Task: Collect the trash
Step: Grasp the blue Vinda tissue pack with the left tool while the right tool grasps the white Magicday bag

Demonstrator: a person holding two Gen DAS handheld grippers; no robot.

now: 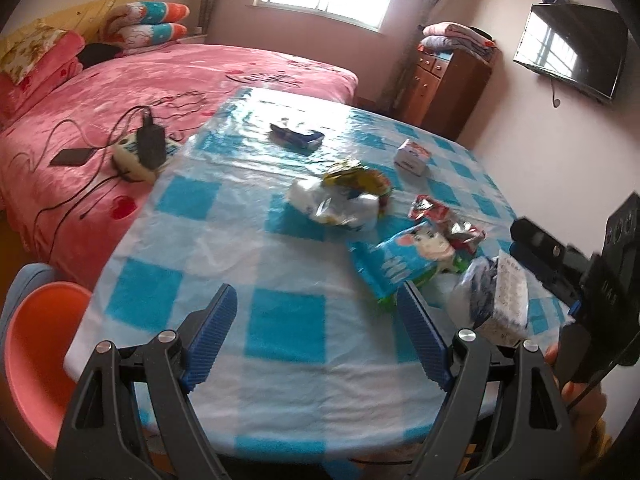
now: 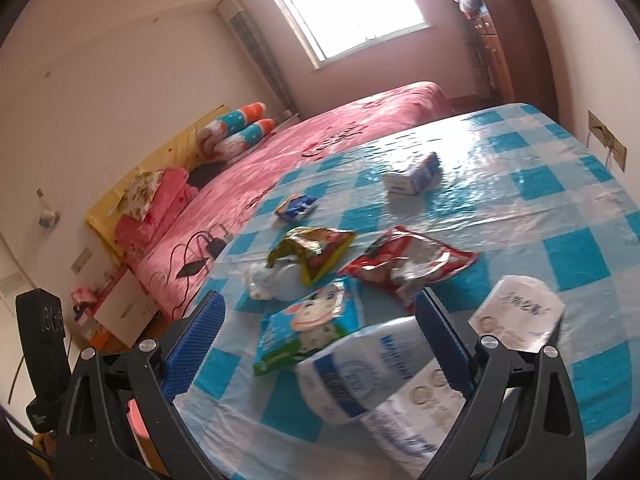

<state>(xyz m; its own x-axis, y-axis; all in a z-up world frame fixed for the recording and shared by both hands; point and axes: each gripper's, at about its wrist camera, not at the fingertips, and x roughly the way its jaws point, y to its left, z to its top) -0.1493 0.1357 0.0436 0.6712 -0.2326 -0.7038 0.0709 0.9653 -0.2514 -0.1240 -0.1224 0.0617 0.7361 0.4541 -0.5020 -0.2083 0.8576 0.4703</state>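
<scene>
Empty wrappers lie on a blue-and-white checked table [image 1: 280,320]. A blue cartoon-cow packet [image 1: 404,258] [image 2: 308,326], a red foil bag [image 1: 436,210] [image 2: 412,262], a yellow-green bag [image 1: 356,176] [image 2: 316,248] on a white plastic bag [image 1: 336,204] [image 2: 272,278], a white-blue tissue pack [image 1: 496,296] [image 2: 360,372], a small blue packet [image 1: 296,136] [image 2: 294,205] and a small white carton [image 1: 412,156] [image 2: 412,176]. My left gripper [image 1: 320,328] is open and empty over the near table. My right gripper [image 2: 320,344] is open over the tissue pack; it also shows in the left wrist view [image 1: 560,264].
A pink bed [image 1: 140,92] with a power strip, charger and phone [image 1: 136,148] borders the table on the left. An orange chair [image 1: 36,344] stands at the near left corner. A wooden cabinet [image 1: 444,80] and a wall TV [image 1: 572,52] are behind.
</scene>
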